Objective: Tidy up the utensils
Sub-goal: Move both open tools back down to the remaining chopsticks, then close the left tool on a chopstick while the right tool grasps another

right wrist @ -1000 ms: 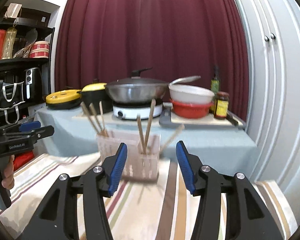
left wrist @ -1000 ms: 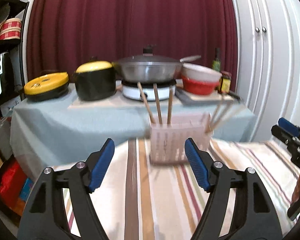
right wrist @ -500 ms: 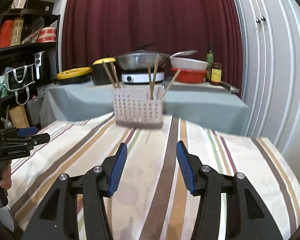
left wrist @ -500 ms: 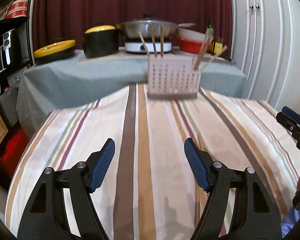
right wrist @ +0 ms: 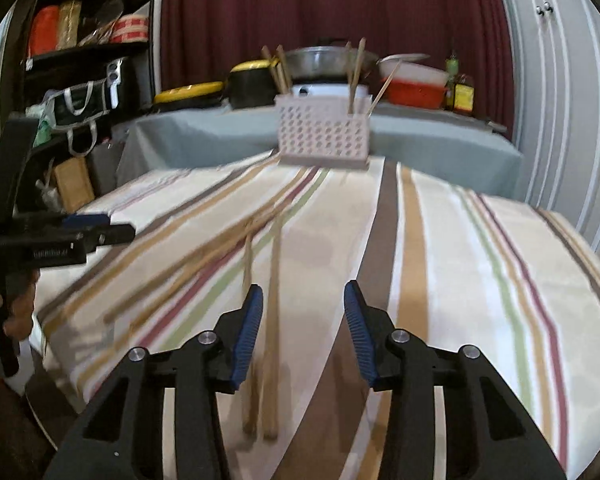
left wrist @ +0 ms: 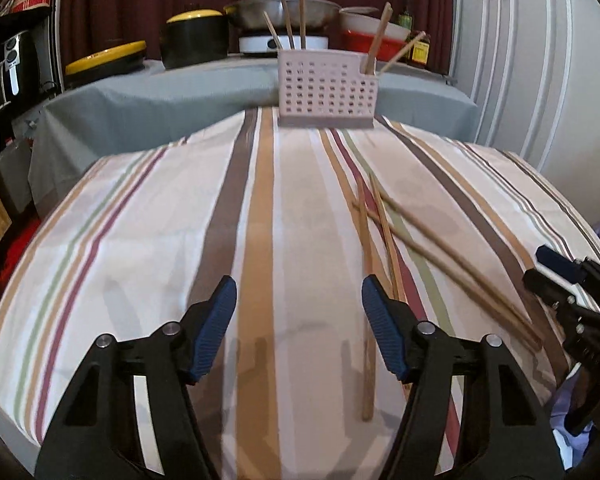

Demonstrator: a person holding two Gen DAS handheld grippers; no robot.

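Note:
Several wooden chopsticks (left wrist: 368,248) lie loose on the striped tablecloth (left wrist: 160,240), crossing each other; they also show in the right wrist view (right wrist: 274,264). A pale perforated utensil holder (left wrist: 327,87) stands at the table's far edge with several chopsticks upright in it; it also shows in the right wrist view (right wrist: 323,135). My left gripper (left wrist: 299,322) is open and empty above the near cloth, the loose chopsticks just by its right finger. My right gripper (right wrist: 303,326) is open and empty, with two chopsticks passing under its left finger.
Behind the table stands a grey-covered counter (left wrist: 148,92) with a wok (left wrist: 284,10), a black pot with yellow lid (left wrist: 194,38), bowls and bottles. A dark shelf unit (right wrist: 80,60) stands at the left. White cupboard doors (right wrist: 560,100) are at the right.
Both grippers have drawn back from the utensil holder toward the near table edge and tilted down. The loose chopsticks on the cloth have come into view. Both grippers stay open.

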